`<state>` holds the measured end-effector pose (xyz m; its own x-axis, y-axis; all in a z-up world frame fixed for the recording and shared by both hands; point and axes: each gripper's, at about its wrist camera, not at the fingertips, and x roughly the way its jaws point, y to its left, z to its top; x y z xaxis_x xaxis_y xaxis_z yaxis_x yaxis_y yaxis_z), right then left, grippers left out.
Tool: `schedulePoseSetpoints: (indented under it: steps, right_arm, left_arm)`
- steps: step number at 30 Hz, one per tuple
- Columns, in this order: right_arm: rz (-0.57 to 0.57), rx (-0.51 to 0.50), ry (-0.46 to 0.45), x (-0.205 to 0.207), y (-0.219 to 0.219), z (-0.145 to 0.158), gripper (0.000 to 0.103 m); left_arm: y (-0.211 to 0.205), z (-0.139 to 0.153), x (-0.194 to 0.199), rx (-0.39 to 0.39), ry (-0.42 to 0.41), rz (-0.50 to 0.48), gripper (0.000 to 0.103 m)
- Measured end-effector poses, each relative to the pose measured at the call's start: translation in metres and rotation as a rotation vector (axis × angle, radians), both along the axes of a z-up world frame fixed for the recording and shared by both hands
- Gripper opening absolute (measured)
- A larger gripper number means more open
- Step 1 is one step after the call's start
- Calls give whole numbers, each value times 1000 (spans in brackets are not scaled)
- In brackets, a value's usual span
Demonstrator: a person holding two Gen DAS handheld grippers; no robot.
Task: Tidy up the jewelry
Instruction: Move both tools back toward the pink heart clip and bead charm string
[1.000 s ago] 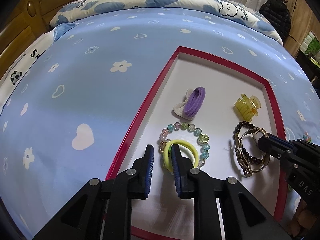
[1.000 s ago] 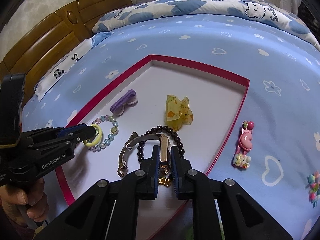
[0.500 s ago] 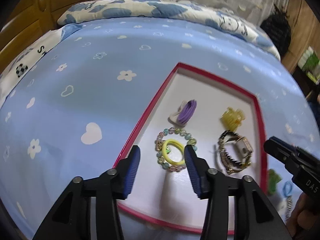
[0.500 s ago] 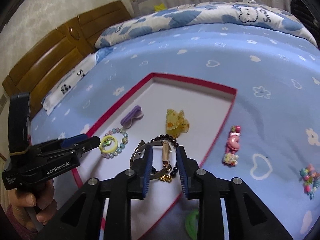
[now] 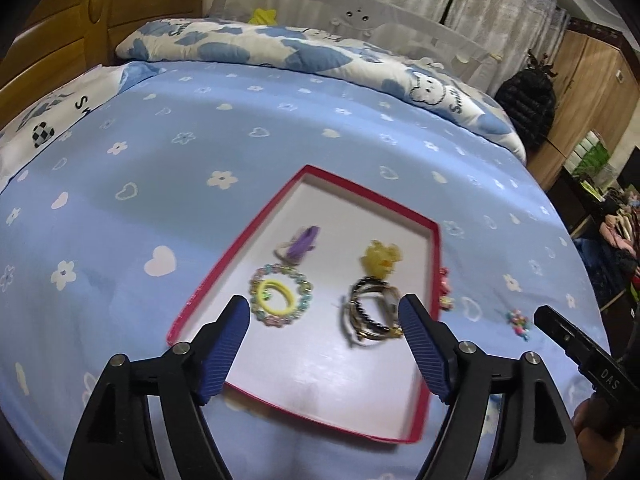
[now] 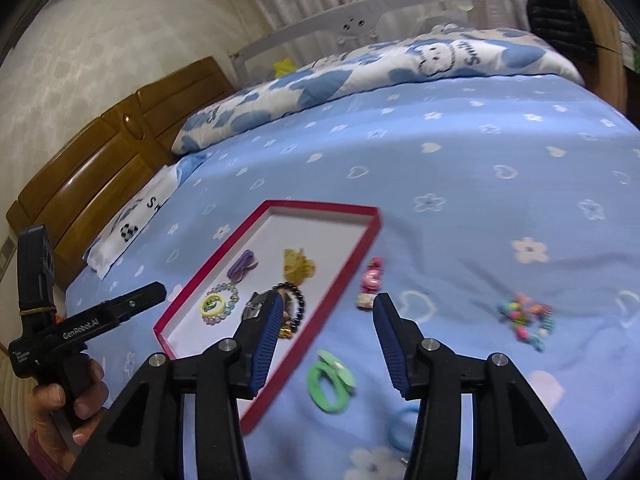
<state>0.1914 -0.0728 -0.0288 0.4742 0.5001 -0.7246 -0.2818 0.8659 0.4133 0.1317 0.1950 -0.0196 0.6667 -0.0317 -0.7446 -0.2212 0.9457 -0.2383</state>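
A red-rimmed white tray lies on the blue bedsheet. In it lie a yellow hair tie inside a pastel bead bracelet, a purple clip, a yellow claw clip and a watch with a dark bead bracelet. My left gripper is open and empty above the tray's near end. My right gripper is open and empty, raised above a green hair tie on the sheet. A pink clip, a blue hair tie and a colourful bead bracelet lie outside the tray.
A blue-and-white quilt lies folded along the far side of the bed. A wooden headboard stands at the left. A white rail and curtains are behind the bed. A dark jacket hangs at the right.
Both grippers opened wide and pulled back and up from the tray. The yellow hair tie and the watch with bracelet stay in the tray.
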Motion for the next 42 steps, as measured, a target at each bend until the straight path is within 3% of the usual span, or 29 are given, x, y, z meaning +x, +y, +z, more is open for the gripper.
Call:
schedulePoseSetpoints:
  steps: [11, 25, 42]
  right_arm:
    - [-114, -18, -16, -26, -70, 11, 50]
    - [-199, -19, -2, -35, -118, 10, 50]
    - [-211, -11, 44, -21, -133, -9, 50]
  left_arm:
    - [-43, 16, -5, 0, -17, -125, 78]
    - [-98, 21, 11, 38, -7, -267, 78]
    - [-134, -29, 83, 14, 152, -379, 76]
